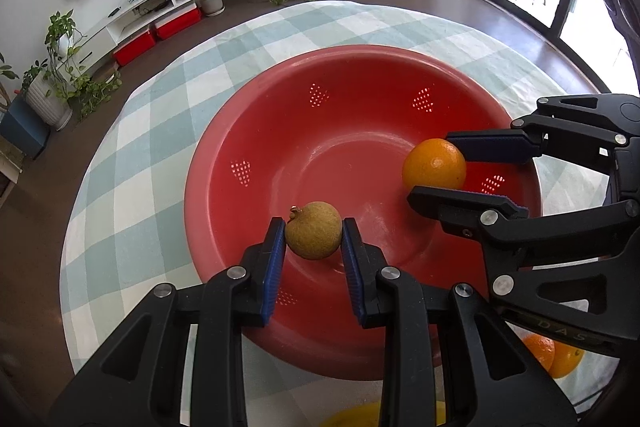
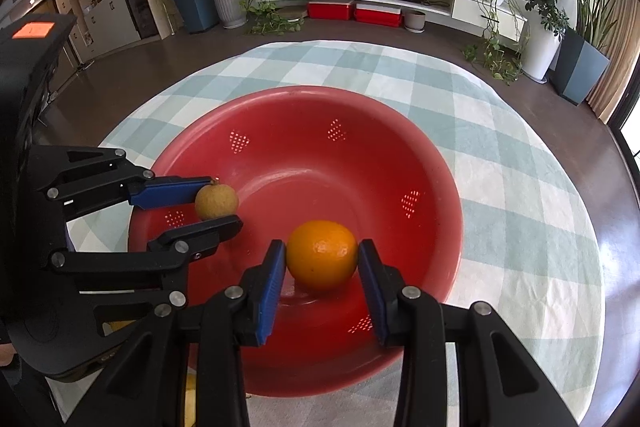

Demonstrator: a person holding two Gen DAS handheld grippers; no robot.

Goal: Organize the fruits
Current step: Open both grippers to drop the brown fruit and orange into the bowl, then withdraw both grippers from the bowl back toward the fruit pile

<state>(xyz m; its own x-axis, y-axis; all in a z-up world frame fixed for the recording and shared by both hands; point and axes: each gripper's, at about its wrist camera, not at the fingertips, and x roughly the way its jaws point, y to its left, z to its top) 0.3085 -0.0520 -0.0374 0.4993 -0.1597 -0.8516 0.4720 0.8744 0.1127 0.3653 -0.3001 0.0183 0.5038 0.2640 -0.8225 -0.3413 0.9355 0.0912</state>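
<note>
Gripping one brown fruit (image 1: 313,235) and one orange (image 2: 322,254), both grippers' fingers (image 1: 273,259) overhang one red bowl (image 1: 256,115).

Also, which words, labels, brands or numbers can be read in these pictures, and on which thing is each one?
"D A S": on the body of the right hand-held gripper, left wrist view; the rest is hidden.
Orange sticker on the left hand-held gripper: too blurred to read.
Nothing else is legible.
</note>
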